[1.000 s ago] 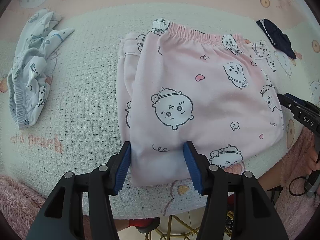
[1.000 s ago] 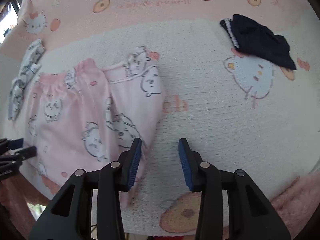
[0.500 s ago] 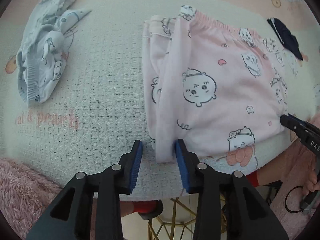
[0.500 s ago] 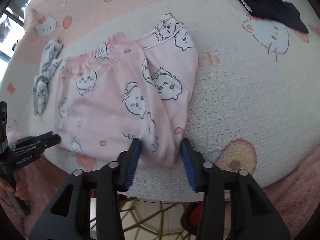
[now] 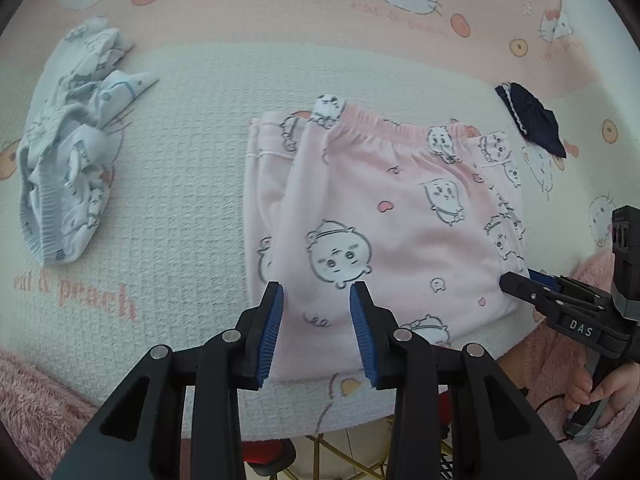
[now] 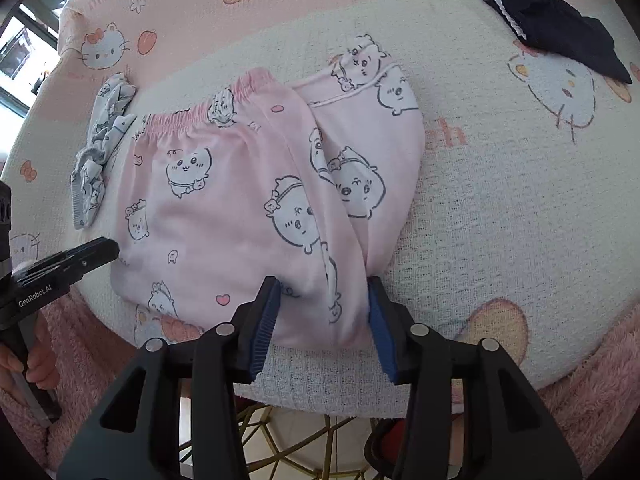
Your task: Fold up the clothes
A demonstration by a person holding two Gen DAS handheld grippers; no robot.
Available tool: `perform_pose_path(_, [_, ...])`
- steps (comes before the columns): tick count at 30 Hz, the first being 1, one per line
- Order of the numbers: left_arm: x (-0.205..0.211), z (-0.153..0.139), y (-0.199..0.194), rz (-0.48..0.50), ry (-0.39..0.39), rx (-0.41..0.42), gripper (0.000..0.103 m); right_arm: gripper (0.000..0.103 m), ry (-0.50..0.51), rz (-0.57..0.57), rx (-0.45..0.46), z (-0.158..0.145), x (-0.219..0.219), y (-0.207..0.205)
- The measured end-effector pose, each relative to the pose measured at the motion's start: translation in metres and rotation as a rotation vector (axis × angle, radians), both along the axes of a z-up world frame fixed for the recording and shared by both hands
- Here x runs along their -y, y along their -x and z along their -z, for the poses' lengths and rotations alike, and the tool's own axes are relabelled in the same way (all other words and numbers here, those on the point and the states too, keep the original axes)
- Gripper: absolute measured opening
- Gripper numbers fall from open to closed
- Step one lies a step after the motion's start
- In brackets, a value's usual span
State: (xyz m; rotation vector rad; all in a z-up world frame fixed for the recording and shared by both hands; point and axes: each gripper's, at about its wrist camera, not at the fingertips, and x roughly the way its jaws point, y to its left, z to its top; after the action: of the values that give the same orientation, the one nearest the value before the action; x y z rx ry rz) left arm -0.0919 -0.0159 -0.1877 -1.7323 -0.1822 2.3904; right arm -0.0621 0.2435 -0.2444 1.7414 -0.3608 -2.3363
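**Inspector A:** Item under inspection: the pink pants [image 5: 384, 224], printed with cartoon faces, folded and lying flat on the white waffle-weave blanket [image 5: 180, 208]. Elastic waistband at the far edge, folded bottom edge at the near edge of the table.

**Inspector B:** Position relative to the left gripper [image 5: 316, 320]?

**Inspector A:** Its blue pads stand spread, straddling the near left part of the pants — fabric shows between them. I cannot tell whether the pads touch the cloth. No pinch is seen.

**Inspector B:** And the right gripper [image 6: 322, 322]?

**Inspector A:** Also spread. The near right corner of the pants lies between its pads, where the folded leg layers overlap; the right pad sits just beside the fabric's outer edge. In the left wrist view its tip lies at the right edge of the pants, and a hand [image 5: 596, 392] holds its handle below.

**Inspector B:** Other articles?

**Inspector A:** A crumpled pale blue garment [image 5: 68, 172] well apart to the left of the pants, and a dark navy garment [image 6: 560, 32] with white trim at the far right — both on the same blanket. A fuzzy pink sleeve [image 6: 592, 364] shows at the lower margin.
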Motion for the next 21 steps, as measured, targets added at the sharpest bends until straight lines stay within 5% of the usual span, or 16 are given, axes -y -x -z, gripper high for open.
perform_pose_path(1, [-0.002, 0.002, 0.003, -0.001, -0.003, 0.004, 0.034, 0.014, 0.02, 0.009, 0.0, -0.001, -0.003, 0.0])
perform_pose_path(6, [-0.001, 0.002, 0.017, -0.029, -0.025, 0.028, 0.032, 0.012, 0.115, 0.013, -0.018, -0.019, -0.012, 0.007])
perform_pose_path(12, [0.036, -0.01, 0.014, -0.119, -0.137, 0.037, 0.033, 0.012, 0.11, -0.226, -0.172, -0.077, 0.083, 0.058])
perform_pose_path(19, [0.069, -0.008, 0.018, -0.217, -0.406, 0.039, 0.036, 0.012, 0.168, -0.42, -0.087, -0.047, 0.149, 0.053])
perform_pose_path(21, [0.07, -0.004, 0.019, -0.208, -0.473, 0.058, 0.047, 0.012, 0.165, -0.461, -0.052, -0.03, 0.168, 0.053])
